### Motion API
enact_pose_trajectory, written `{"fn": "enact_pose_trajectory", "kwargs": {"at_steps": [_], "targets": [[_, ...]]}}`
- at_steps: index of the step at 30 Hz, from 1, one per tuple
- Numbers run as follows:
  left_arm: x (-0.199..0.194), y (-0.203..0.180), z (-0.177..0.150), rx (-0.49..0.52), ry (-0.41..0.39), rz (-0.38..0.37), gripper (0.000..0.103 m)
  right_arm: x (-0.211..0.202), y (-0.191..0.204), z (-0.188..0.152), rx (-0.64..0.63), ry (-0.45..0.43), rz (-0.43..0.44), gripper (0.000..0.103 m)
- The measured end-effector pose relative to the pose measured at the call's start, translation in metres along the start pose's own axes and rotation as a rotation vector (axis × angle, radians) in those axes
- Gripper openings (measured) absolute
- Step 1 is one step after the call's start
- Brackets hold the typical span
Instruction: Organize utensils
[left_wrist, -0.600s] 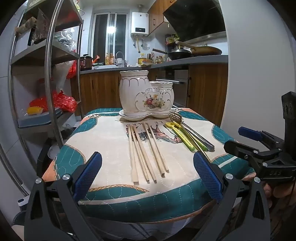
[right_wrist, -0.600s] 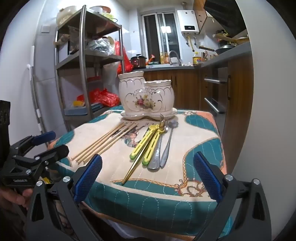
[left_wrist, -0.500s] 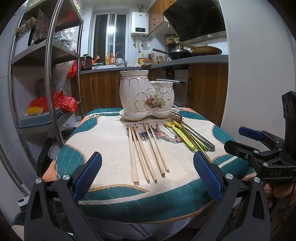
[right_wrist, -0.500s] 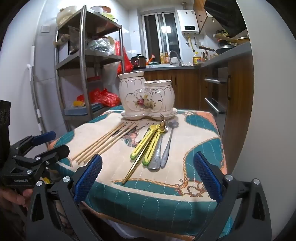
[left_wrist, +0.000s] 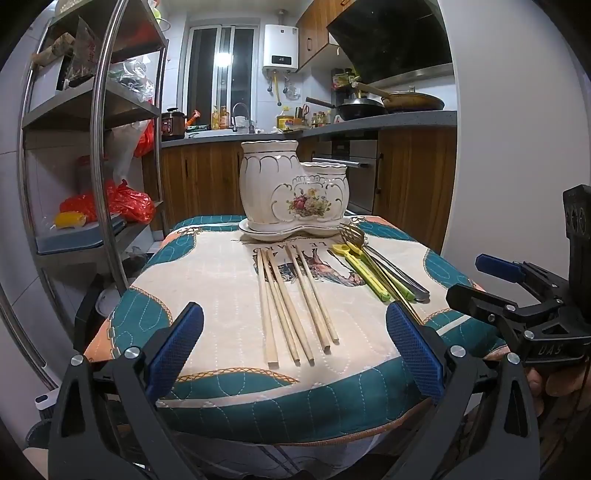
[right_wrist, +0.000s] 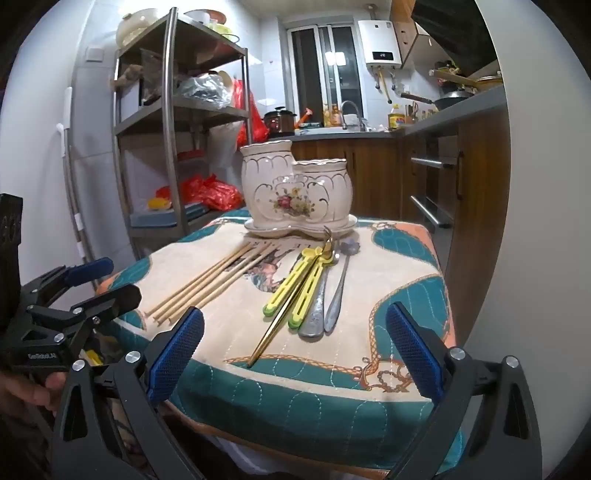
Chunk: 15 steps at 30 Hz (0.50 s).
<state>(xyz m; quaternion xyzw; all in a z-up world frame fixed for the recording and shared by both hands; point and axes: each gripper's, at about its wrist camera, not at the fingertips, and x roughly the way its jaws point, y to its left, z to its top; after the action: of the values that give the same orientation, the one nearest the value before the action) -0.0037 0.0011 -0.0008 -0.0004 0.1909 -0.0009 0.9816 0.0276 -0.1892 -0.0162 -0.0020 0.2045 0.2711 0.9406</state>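
Two grippers, the left gripper (left_wrist: 295, 350) and the right gripper (right_wrist: 295, 350), are hovering just off the near edge of the small table (left_wrist: 207, 280), and we are holding both with jaws spread wide and nothing between them. Comparing with the frames from half a second ago, we are seeing no change: nothing on the cloth has shifted and neither gripper has advanced, so we are judging the task as not yet begun. The wooden chopsticks (left_wrist: 291, 306) are lying loose at the middle of the table, their tips pointing toward the far edge. Toward the right edge we are finding the yellow-green plastic utensils (right_wrist: 295, 286), a gold fork (right_wrist: 291, 299) and two steel spoons (right_wrist: 328, 295), bunched together. The ceramic utensil holder (left_wrist: 293, 188) is standing empty at the far edge. Both grippers are tilting slightly downward toward the tabletop, side by side.
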Motion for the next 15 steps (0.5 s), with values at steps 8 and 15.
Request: {"fn": "enact_pose_trajectory", "kwargs": {"at_steps": [8,15], "targets": [[0.002,0.0019,0.0012,0.004,0.003,-0.005,0.098,0.0047,0.0007,-0.0024,-0.003,0.0,0.001,0.098],[0.0027,0.0016,0.0013,0.004,0.006,-0.006,0.098,0.0048,0.001,-0.0023,-0.003,0.002,0.002,0.098]]}}
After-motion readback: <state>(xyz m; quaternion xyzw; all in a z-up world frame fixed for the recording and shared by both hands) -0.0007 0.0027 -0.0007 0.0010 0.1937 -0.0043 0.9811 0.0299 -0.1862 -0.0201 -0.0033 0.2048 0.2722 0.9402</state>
